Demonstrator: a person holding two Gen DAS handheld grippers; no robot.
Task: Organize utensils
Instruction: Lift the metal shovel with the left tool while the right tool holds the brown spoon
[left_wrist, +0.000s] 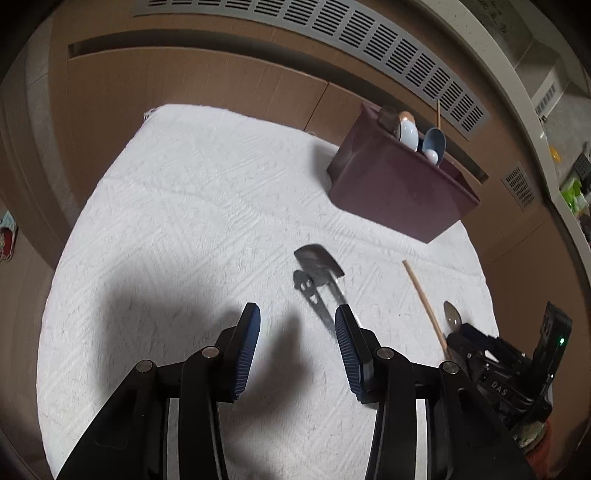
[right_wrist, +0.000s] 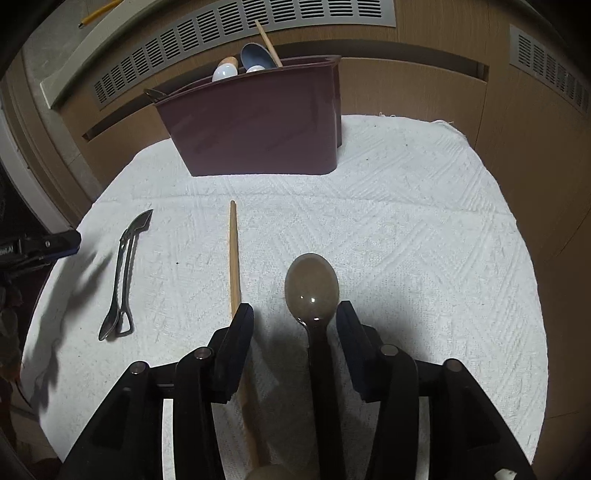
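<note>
The dark spoon (right_wrist: 312, 286), glossy with an oval bowl, lies on the white cloth (right_wrist: 406, 221) between the spread fingers of the right hand-held gripper (right_wrist: 295, 314), untouched by them. One wooden stick (right_wrist: 233, 254) lies just left of it; farther left, one metal spatula (right_wrist: 123, 273). The left hand-held gripper (left_wrist: 297, 317) is released and empty. The maroon caddy (right_wrist: 258, 133) holds several spoons.

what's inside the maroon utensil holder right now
Poking above the maroon holder: a pale spoon bowl, a blue spoon and a wooden stick. Its wall hides their lower parts and anything deeper.
</note>
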